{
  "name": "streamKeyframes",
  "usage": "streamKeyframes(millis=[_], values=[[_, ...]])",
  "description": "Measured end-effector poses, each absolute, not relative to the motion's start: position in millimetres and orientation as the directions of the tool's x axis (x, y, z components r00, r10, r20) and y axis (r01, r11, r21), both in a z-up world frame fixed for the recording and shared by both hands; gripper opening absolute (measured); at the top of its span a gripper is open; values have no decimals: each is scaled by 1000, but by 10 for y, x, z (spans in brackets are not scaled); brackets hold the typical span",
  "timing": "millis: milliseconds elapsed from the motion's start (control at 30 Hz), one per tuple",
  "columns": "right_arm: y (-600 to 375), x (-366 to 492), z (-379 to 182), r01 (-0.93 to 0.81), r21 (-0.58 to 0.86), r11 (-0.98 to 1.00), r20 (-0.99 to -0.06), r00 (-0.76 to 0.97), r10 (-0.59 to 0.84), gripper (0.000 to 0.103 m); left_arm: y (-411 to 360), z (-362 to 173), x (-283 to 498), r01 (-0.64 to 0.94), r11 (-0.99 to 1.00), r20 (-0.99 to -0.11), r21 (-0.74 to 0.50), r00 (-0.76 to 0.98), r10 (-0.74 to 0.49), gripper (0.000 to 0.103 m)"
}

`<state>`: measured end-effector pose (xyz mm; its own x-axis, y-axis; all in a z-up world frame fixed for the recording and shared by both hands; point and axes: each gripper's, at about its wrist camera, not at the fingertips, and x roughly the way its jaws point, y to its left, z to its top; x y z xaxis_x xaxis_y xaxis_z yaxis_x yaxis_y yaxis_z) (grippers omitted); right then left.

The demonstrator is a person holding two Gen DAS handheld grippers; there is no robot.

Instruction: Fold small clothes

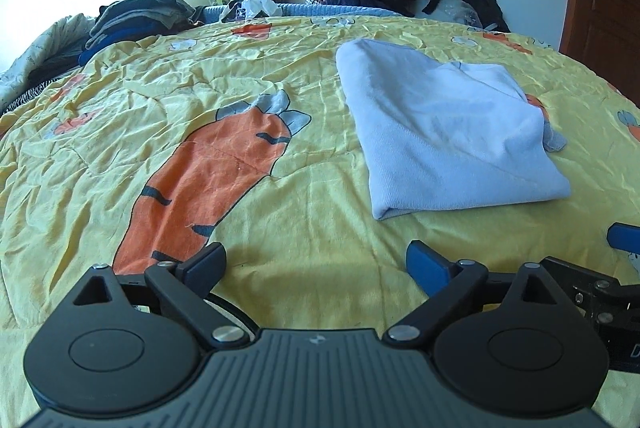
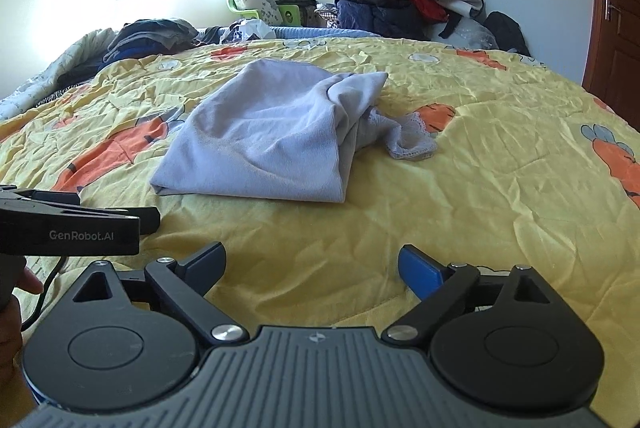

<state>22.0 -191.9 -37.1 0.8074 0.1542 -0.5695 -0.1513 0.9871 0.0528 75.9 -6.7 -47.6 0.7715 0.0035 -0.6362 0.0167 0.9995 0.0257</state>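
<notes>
1. Left wrist view: my left tongs [image 1: 316,264] stand wide apart over the yellow carrot-print quilt [image 1: 280,100], with nothing between the pads.
2. Same view: the pale blue garment [image 1: 444,136] lies flat on the quilt, ahead of me and to the right, apart from my tongs. It is folded into a rough rectangle with a rolled near-left corner and a clean near edge; the cloth is finely ribbed.
3. Same view: at its right side a bit of greyish cloth pokes out from under the fold. One blue pad of my right tongs [image 1: 622,237] shows at the right edge, near the garment's near-right corner but not touching it.
4. Right wrist view: my right tongs [image 2: 310,266] are also spread wide and empty, low over bare quilt [image 2: 480,188].
5. Same view: the garment [image 2: 260,140] sits ahead and a little left, in the middle of the bed. From here the right side looks looser: layers bunch up and open, and a lace-trimmed edge [image 2: 412,144] spills out onto the quilt.
6. Same view: my left tongs [image 2: 148,218] enter from the left, just near of the garment's near-left corner, clear of it.
</notes>
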Motion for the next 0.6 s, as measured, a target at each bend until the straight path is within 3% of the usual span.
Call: streamKeyframes(millis=[267, 600], values=[[-1895, 268, -405, -157, 38, 987, -594, 790, 148, 103, -64, -519, 700, 5, 999, -616, 32, 788, 15, 102], [-1819, 284, -435, -159, -14, 987, -614, 780, 117, 103, -26, -541, 700, 7, 1000, -615, 7, 788, -1, 103]])
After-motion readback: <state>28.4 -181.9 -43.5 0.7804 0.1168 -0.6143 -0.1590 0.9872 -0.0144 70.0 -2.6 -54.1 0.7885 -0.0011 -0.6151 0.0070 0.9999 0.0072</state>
